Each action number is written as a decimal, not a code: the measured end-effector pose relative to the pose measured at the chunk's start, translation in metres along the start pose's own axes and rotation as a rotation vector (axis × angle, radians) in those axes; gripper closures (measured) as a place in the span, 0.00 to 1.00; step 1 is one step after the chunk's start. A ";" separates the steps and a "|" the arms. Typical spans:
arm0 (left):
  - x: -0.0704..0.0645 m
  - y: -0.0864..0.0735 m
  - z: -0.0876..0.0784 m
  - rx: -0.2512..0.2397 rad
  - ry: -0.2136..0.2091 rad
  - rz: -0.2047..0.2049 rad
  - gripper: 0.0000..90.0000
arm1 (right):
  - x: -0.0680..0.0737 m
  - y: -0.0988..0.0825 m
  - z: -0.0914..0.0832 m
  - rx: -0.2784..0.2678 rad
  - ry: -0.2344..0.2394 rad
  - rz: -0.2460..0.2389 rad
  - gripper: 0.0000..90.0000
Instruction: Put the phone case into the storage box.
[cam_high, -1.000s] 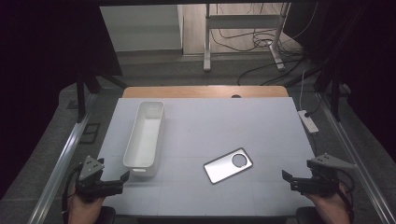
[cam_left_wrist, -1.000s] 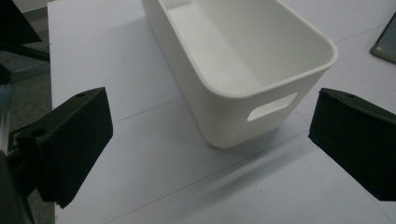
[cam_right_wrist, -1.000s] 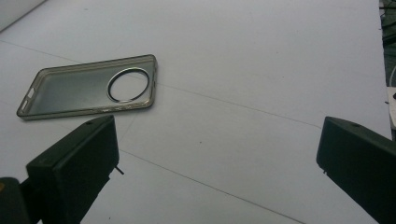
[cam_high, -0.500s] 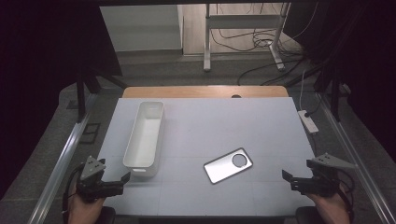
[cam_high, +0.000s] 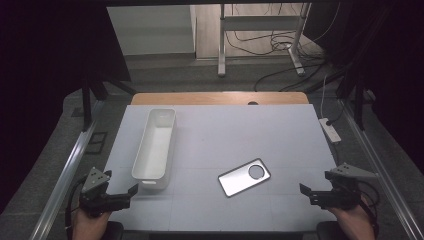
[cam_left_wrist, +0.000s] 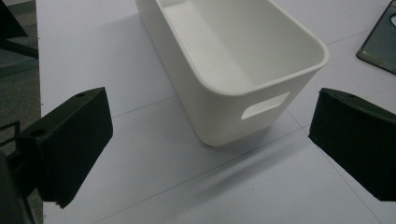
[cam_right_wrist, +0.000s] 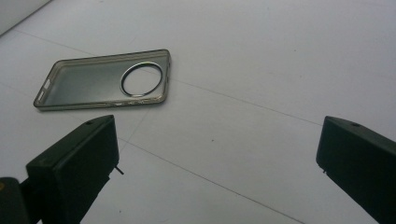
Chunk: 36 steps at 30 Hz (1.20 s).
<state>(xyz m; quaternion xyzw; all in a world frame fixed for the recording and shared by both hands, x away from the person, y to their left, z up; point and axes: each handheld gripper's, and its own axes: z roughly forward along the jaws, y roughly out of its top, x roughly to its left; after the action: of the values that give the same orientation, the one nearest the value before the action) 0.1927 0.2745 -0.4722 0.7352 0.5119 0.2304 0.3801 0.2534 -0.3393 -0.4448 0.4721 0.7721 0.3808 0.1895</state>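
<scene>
The phone case (cam_high: 244, 177) lies flat on the table (cam_high: 280, 130), open side up, just right of the near end of the white bin (cam_high: 154, 148) and well apart from it. Its long axis runs on a slant: the end with the round camera hole points away and to the right, the plain end points toward the person and to the left. The right gripper (cam_high: 306, 191) hovers low at the near right corner of the table, its fingers spread wide and holding nothing; in the right gripper view the phone case (cam_right_wrist: 103, 80) sits ahead and to the left of the gap between them. The left gripper (cam_high: 131, 191) waits just short of the bin's near end, fingers also spread and empty, and in the left gripper view the bin (cam_left_wrist: 243, 60) with its handle slot stands right ahead. Neither gripper is plainly closer to the case, but the right one faces it with nothing in between, so it is probably the one to pick it up. It would have to travel forward and left, and turn so the fingers close across the case's short width.
</scene>
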 end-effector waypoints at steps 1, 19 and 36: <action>0.000 0.000 0.000 -0.001 0.000 0.002 0.01 | 0.000 0.001 0.001 0.003 0.005 -0.001 0.00; -0.001 0.000 0.000 0.012 -0.009 0.003 0.01 | 0.002 0.014 0.010 0.014 0.050 -0.047 0.00; -0.001 0.000 0.000 0.010 -0.008 0.005 0.01 | 0.010 0.030 0.026 0.039 0.092 -0.090 0.00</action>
<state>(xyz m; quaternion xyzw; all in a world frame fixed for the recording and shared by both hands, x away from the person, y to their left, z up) 0.1923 0.2736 -0.4722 0.7391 0.5097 0.2257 0.3781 0.2832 -0.3118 -0.4374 0.4224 0.8078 0.3782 0.1615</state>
